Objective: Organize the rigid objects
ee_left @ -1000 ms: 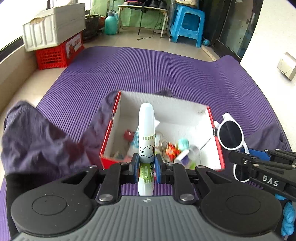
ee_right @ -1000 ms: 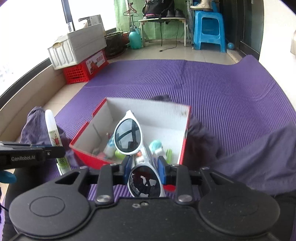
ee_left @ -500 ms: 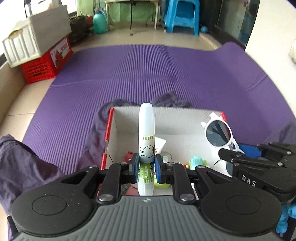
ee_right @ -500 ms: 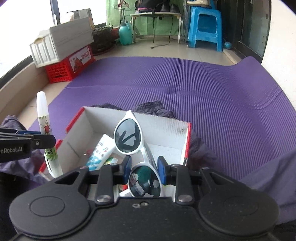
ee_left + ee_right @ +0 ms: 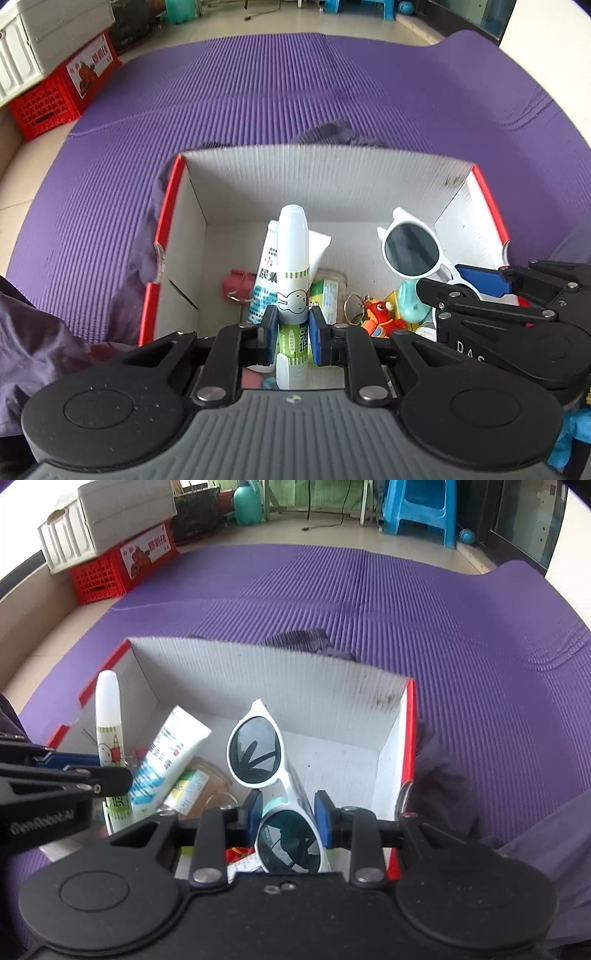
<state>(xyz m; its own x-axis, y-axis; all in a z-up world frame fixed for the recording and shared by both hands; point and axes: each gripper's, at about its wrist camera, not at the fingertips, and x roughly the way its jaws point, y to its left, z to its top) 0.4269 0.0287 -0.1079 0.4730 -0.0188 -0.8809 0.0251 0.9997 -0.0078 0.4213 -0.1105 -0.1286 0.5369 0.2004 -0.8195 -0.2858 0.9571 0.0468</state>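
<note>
A red plastic crate (image 5: 55,98) with a white bin (image 5: 107,520) stacked on it is seen at far left, on the tiled floor beside a purple ribbed mat (image 5: 258,92). A crumpled purple garment (image 5: 33,350) is spread at the mat's near left.

A red-and-white cardboard box (image 5: 192,210) is set on the mat, open at the top. The left hand-held gripper (image 5: 291,332) is clamped on a white glue pen (image 5: 292,266) with a rabbit print and a green lower band; the pen is held upright over the box's left half, cap away from the camera. Behind it, inside the box, a white ointment tube (image 5: 168,753) with blue print is propped at a tilt, with a small red object (image 5: 236,290) to its left and a small jar with a green-and-white label (image 5: 327,295) at its right. A key ring (image 5: 352,306) and an orange plush charm (image 5: 380,317) lie further right on the box floor, next to a pale teal object (image 5: 408,299).

The right hand-held gripper (image 5: 288,814) is closed on white-framed sunglasses (image 5: 258,753) near the bridge, one dark lens raised above the box's right half, the other lens nearer the camera. A blue plastic stool (image 5: 415,506) and a teal watering can (image 5: 249,500) are visible at the far end of the room.
</note>
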